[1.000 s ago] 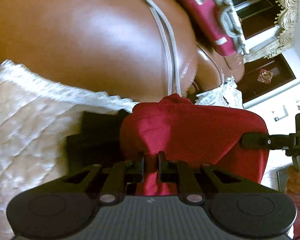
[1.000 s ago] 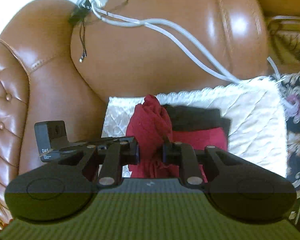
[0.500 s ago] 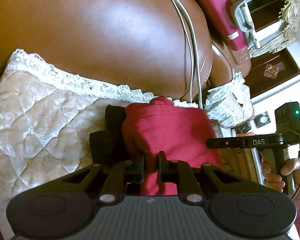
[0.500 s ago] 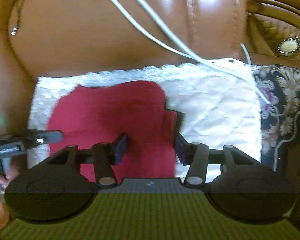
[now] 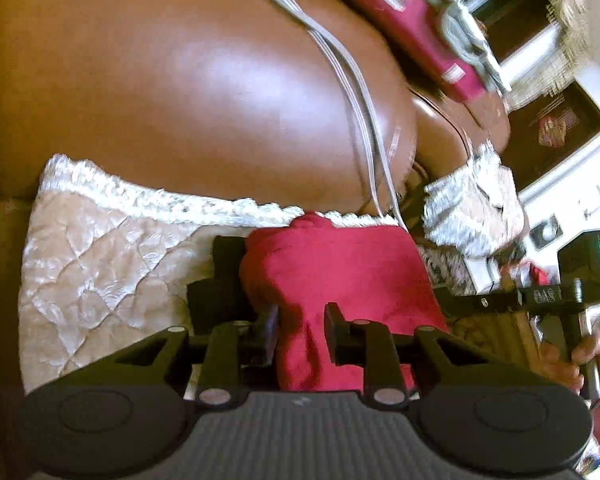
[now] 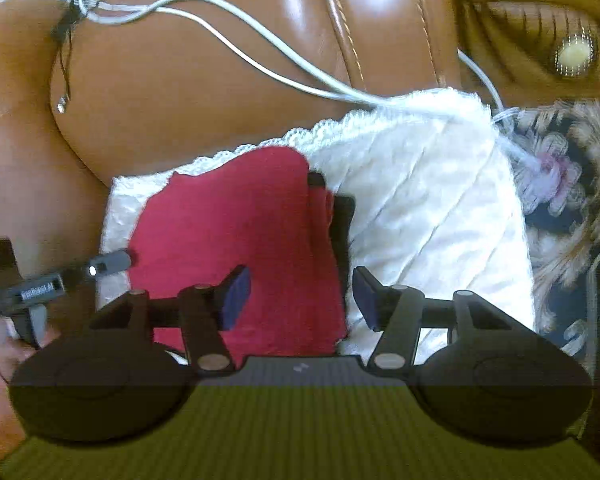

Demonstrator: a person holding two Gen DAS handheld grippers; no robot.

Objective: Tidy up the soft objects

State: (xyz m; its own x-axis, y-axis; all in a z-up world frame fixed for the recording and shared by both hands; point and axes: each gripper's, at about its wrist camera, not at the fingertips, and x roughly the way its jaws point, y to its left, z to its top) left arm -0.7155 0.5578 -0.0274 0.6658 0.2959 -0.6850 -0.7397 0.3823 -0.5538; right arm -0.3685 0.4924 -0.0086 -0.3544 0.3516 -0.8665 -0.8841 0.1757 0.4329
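Note:
A red cloth (image 5: pixel 340 272) lies spread on a white quilted seat cover (image 5: pixel 100 260), over a folded black cloth (image 5: pixel 212 292) whose edge shows to its left. My left gripper (image 5: pixel 300 332) sits at the cloth's near edge, its fingers parted a little with a red fold between them. In the right wrist view the red cloth (image 6: pixel 228 216) lies flat, and the black cloth (image 6: pixel 342 216) peeks out along its right side. My right gripper (image 6: pixel 300 296) stands wide open above that right edge, holding nothing. The left gripper's tip (image 6: pixel 112 264) reaches in from the left.
A brown leather sofa back (image 5: pixel 180 80) rises right behind the seat cover (image 6: pixel 428 208). White cables (image 6: pixel 260 60) trail down it onto the cover. A dark floral cushion (image 6: pixel 560 184) lies to the right. A hand (image 5: pixel 572 360) holds the right gripper's handle.
The right gripper let go of the bunched red cloth and opened wide; the cloth now lies flat. The left gripper's fingers have parted from a tight pinch to a wider gap.

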